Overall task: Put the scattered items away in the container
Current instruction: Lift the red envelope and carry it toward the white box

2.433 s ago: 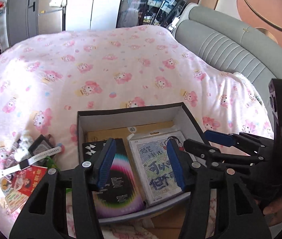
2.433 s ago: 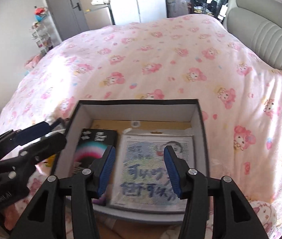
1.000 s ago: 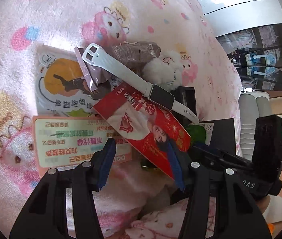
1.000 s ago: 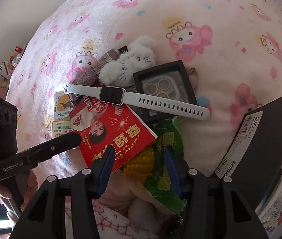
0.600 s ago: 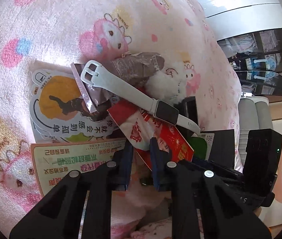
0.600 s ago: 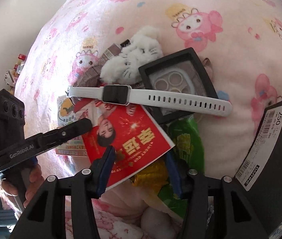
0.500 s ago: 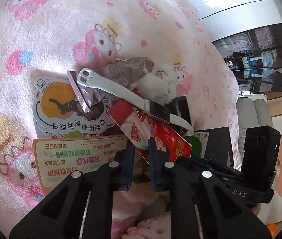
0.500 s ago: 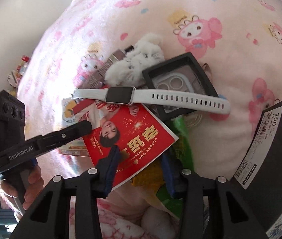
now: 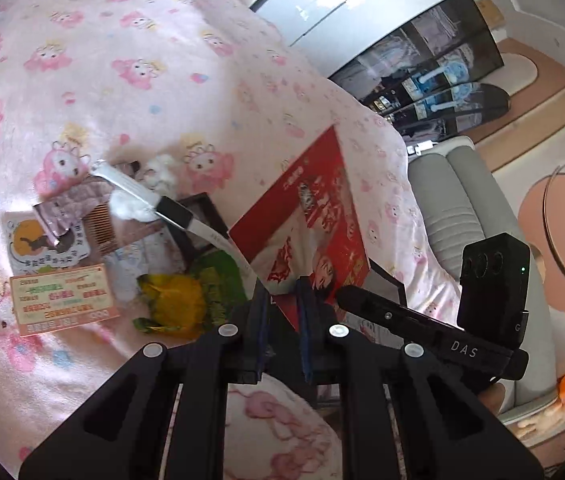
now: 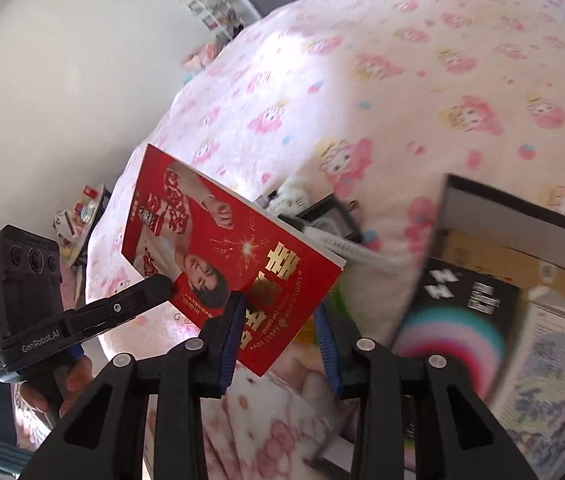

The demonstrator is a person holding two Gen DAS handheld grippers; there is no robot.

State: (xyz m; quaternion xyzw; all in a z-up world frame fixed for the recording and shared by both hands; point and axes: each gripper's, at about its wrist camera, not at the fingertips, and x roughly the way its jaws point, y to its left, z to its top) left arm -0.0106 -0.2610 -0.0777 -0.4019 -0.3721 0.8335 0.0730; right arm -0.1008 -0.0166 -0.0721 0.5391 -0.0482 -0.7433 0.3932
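Observation:
My left gripper (image 9: 283, 300) is shut on the lower edge of a red booklet (image 9: 314, 216) and holds it tilted above the bedspread; the booklet also shows in the right wrist view (image 10: 218, 256), with the left gripper's fingertips (image 10: 160, 284) clamped on its edge. My right gripper (image 10: 280, 322) is open and empty, just below the booklet. The dark box (image 10: 498, 216) lies to the right, holding a black rainbow booklet (image 10: 454, 320) and a printed packet (image 10: 554, 356). A white watch (image 9: 170, 208), a plush (image 9: 158, 172), a black frame (image 9: 198, 220), a green-yellow snack bag (image 9: 186, 292) and cards (image 9: 62, 298) lie on the bed.
The pink cartoon-print bedspread (image 9: 122, 60) covers the bed. A grey padded headboard (image 9: 454, 208) stands at the right. A brown wrapper (image 9: 66, 208) and a round sticker (image 9: 38, 240) lie at the left of the pile.
My left gripper shut on the red booklet and lifted it off the pile toward the box. The right gripper swung toward the box, still open.

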